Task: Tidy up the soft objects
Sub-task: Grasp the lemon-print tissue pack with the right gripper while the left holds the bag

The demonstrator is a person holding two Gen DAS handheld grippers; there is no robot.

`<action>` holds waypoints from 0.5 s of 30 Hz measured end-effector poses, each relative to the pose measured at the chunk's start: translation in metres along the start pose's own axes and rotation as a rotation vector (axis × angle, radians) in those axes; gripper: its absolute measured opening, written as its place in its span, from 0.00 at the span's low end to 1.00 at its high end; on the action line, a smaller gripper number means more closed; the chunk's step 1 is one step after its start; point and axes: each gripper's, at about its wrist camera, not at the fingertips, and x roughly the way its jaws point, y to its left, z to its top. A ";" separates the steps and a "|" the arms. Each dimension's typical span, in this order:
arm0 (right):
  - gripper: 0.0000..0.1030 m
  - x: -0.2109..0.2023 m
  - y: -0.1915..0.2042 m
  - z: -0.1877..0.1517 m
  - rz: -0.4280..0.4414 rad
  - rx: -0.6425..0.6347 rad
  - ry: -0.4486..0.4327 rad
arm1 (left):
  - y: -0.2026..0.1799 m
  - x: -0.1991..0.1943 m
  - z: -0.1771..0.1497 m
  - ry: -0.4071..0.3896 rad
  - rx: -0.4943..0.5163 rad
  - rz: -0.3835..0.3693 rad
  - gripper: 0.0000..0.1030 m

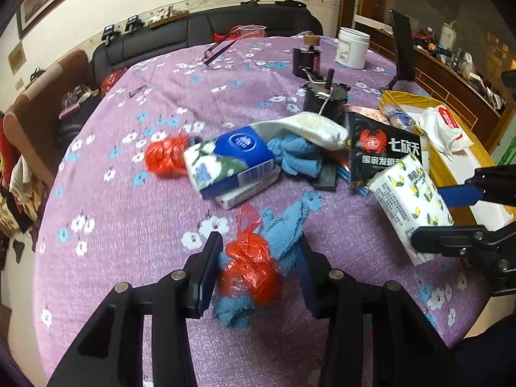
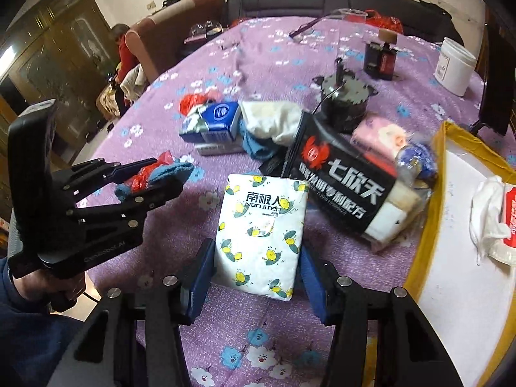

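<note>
Tissue pack [image 2: 261, 235] is compressing lightly, so grip across its long sides. Right gripper [image 2: 256, 277] is clamping it between both pads, near the yellow box [image 2: 432, 213]. Left gripper [image 1: 258, 267] is pinching a limp blue cloth [image 1: 283, 235] and red bag [image 1: 251, 267] left of it.

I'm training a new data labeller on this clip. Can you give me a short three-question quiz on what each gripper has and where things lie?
1. True or false: the left gripper is shut on a red plastic bag bundled with a blue cloth.
2. What is between the right gripper pads? A) black packet B) lemon-print tissue pack C) white jar
3. Fill in: the white crumpled bag lies in the yellow-rimmed ____.

Key: 1 true; 2 B, the lemon-print tissue pack; 3 box.
</note>
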 end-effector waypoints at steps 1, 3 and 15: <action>0.55 -0.004 -0.001 0.000 0.006 0.001 -0.011 | -0.002 -0.001 0.001 -0.005 0.010 0.007 0.42; 0.55 -0.010 -0.002 -0.001 0.009 0.005 -0.024 | -0.006 -0.004 0.004 -0.012 0.029 0.013 0.42; 0.55 -0.031 -0.012 -0.003 0.023 0.037 -0.073 | -0.022 -0.020 0.018 -0.066 0.096 0.054 0.42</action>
